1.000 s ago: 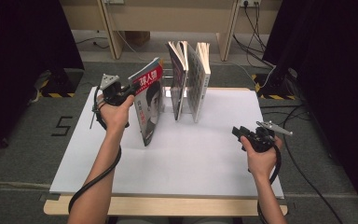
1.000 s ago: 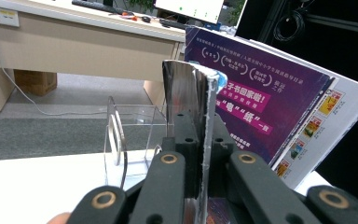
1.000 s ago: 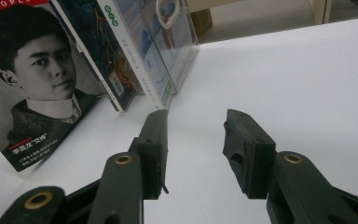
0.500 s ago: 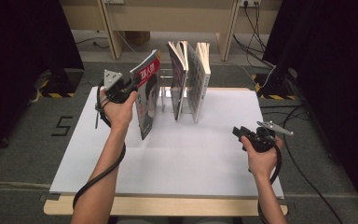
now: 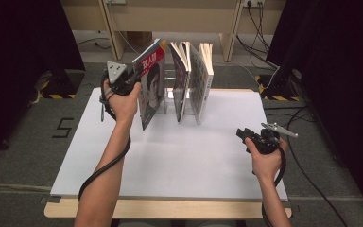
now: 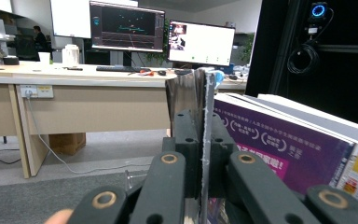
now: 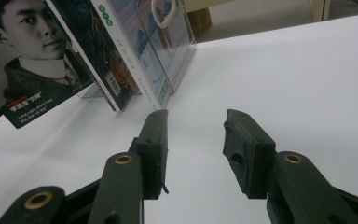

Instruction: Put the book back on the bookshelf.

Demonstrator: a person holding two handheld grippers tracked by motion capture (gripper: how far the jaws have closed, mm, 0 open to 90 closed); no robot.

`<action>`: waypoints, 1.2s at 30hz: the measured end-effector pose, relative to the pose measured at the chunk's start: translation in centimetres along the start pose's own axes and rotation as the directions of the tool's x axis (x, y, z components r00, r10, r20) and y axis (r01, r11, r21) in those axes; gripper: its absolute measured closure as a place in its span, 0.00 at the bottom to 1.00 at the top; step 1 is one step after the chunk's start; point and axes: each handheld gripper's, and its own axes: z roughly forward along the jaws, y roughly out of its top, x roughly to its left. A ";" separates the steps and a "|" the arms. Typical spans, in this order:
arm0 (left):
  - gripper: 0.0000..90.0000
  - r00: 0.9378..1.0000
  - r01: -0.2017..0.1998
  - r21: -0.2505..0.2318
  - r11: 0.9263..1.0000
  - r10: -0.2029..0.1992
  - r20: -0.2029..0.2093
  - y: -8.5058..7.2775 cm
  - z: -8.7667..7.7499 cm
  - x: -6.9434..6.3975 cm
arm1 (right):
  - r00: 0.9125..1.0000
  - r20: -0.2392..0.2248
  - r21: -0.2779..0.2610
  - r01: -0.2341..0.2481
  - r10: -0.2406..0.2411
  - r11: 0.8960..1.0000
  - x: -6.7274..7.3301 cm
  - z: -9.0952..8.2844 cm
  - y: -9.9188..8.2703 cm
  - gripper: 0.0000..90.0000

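- The magazine (image 5: 150, 85) with a portrait cover hangs tilted in the air, just left of the clear rack (image 5: 170, 97), its lower corner above the white counter (image 5: 170, 156).
- The left hand-held gripper (image 5: 133, 78) is clamped on its upper edge, likely so it can be carried upright to or from a slot.
- The rack holds two more magazines (image 5: 194, 80), standing on edge and fanned apart.
- The right hand-held gripper (image 5: 242, 134) rests apart, empty, near the counter's right side.
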 end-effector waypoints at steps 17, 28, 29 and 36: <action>0.96 0.999 0.001 -0.029 1.000 -0.003 -0.054 -0.9 2.9 0.6 | 1.000 0.001 0.004 -0.001 0.001 1.000 -0.2 0.1 -0.1 0.67; 0.96 0.998 -0.015 -0.052 0.999 0.012 -0.064 -1.1 4.2 0.4 | 1.000 -0.003 0.016 0.004 -0.004 1.000 -0.4 0.3 -0.2 0.67; 0.96 0.997 -0.021 -0.052 0.998 0.018 -0.069 -1.2 4.2 0.4 | 1.000 -0.001 0.017 0.000 0.000 1.000 -0.4 0.3 -0.2 0.67; 0.95 0.994 -0.066 -0.066 0.996 0.060 -0.087 -3.0 3.2 0.6 | 1.000 0.000 0.019 -0.004 0.004 1.000 -0.5 0.3 -0.3 0.67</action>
